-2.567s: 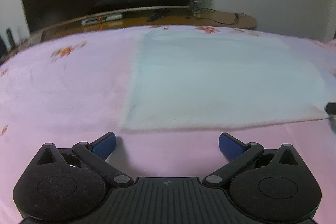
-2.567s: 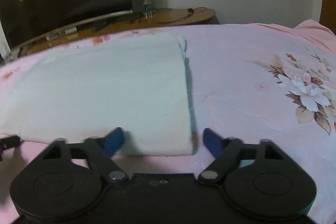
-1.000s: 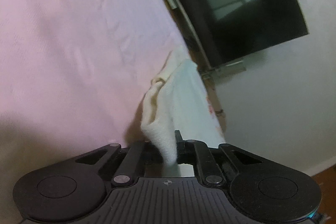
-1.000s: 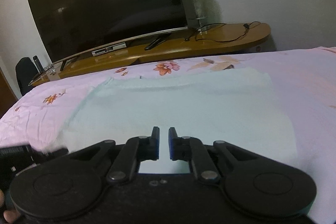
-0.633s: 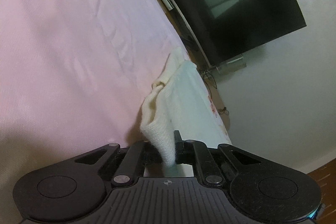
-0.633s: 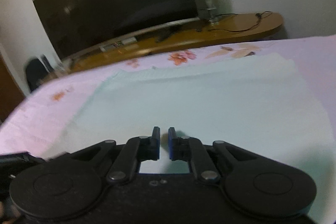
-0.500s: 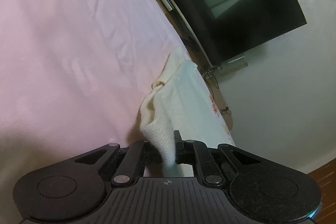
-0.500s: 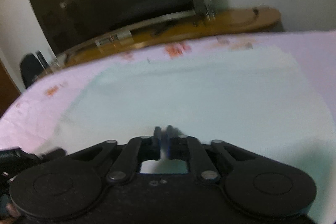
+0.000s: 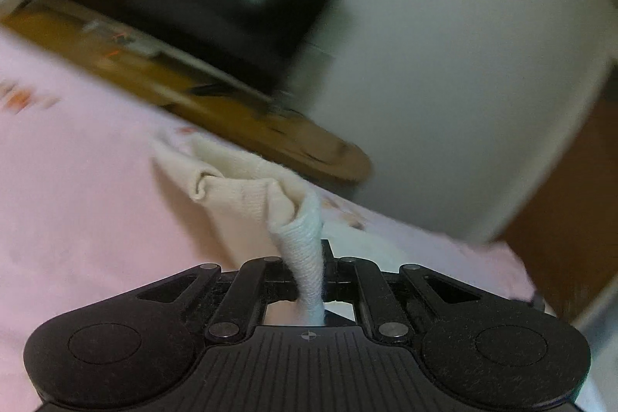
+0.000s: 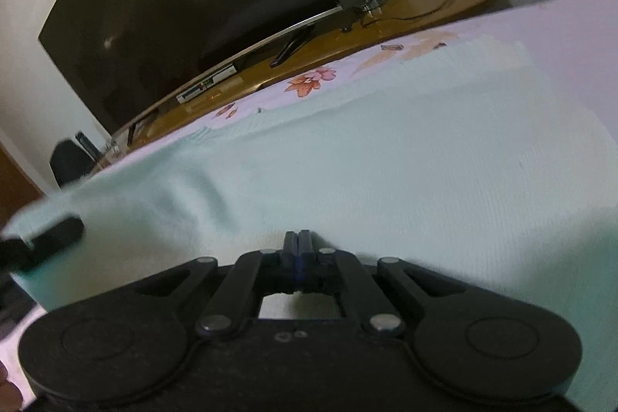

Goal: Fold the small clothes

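Cloth (image 10: 386, 161), pale, fine-ribbed knit, lay spread on a pink sheet (image 9: 77, 188) with orange flower prints; most of it flat, its far edge running straight below the flowers, its right edge straight and blurred against the sheet. Near left corner was lifted off the sheet, bunched into a rope-like twist (image 9: 305, 257) and pinched between the closed jaws of the left gripper (image 9: 307, 273); from there the fabric fanned out in soft folds with a curled hem at the raised edge. In the right wrist view that lifted corner showed as a blurred flap at far left, with a dark gripper part beside it. Right gripper (image 10: 298, 242) sat low over the near middle of the cloth, jaws fully closed, pads together; they had just been closing, and whether any fabric was caught between them could not be told. Bare sheet lay open to the left of the cloth and beyond its right edge. Past the far edge of the bed ran a wooden TV stand (image 10: 347, 37) carrying a large dark TV (image 10: 185, 18), a slim set-top box, cables and a clear stand; white wall behind. Left wrist view was tilted and motion-blurred, with brown wood at the right margin.
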The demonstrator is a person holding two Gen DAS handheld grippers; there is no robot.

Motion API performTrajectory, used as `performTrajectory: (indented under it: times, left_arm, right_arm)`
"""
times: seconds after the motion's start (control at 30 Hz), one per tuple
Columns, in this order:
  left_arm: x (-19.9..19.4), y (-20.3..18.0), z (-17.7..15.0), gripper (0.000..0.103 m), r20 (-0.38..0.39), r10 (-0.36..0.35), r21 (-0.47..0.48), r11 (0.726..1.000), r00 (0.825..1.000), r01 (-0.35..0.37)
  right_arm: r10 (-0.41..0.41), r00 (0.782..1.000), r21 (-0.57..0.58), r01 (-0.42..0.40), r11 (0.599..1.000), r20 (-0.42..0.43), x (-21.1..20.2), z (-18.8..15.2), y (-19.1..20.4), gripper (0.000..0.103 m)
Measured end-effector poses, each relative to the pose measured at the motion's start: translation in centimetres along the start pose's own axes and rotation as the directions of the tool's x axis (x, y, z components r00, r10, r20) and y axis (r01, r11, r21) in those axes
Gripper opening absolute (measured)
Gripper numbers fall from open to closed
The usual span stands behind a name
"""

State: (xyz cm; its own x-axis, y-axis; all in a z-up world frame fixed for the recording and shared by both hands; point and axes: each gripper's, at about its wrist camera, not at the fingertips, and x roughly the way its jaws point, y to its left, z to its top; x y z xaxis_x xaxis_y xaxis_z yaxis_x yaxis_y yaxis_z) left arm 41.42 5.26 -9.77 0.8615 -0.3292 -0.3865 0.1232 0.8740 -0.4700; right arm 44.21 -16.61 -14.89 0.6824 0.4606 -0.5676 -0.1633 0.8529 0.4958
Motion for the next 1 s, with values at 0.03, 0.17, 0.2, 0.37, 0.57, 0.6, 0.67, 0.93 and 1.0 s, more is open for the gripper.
performTrajectory:
  times: [0.03,0.17,0.2,0.37,0.57,0.6,0.67,0.93,1.0]
  left_arm:
    - [0.5,-1.2,0.3,0.007,-0.021,-0.012,0.048,0.999,1.000,0.013]
    - [2.8,-6.3,-0.3,0.007,-0.123,-0.051,0.204,0.976,0.991,0.076]
    - [3.6,-7.5,-0.7,0.007,-0.151,-0.063,0.226,0.969,0.987,0.097]
    - [7.3,-12.7,-4.5,0.007,-0.299,-0.113,0.280,0.939,0.948,0.200]
    - [8.8,-16.9,-9.1,0.066,-0.389,-0.045,0.379,0.903,0.920,0.204]
    - [7.6,-16.9,-9.0,0.073,-0.368,-0.086,0.368,0.901,0.926,0.230]
    - [6.0,-16.4,-8.1,0.073,-0.334,-0.149,0.325,0.908,0.931,0.263]
    - [4.3,-6.4,-1.8,0.073,-0.179,0.026,0.175,0.985,0.983,0.006]
    - [5.0,-4.3,-0.7,0.073,-0.171,0.063,0.149,0.988,0.983,-0.037]
  right_arm:
    - [0.009,1.000,0.039,-0.009,0.999,0.008,-0.5,0.2,-0.5,0.000]
    - [-0.013,0.991,0.204,-0.015,0.979,0.133,-5.3,0.8,-4.5,0.003]
    - [-0.031,0.987,0.221,-0.005,0.975,0.159,-6.8,0.9,-5.6,0.003]
    - [-0.122,0.963,0.288,0.049,0.956,0.241,-14.4,1.3,-11.2,0.007]
    - [-0.191,0.948,0.344,0.095,0.934,0.256,-20.2,-0.3,-15.8,0.022]
    - [-0.199,0.947,0.353,0.102,0.930,0.252,-20.5,-0.6,-16.2,0.022]
    - [-0.200,0.950,0.368,0.101,0.924,0.241,-20.7,-1.0,-16.9,0.022]
    - [-0.103,0.972,0.302,0.035,0.953,0.212,-17.0,1.1,-14.6,0.033]
    - [-0.091,0.976,0.267,0.036,0.963,0.197,-15.1,2.0,-13.1,0.033]
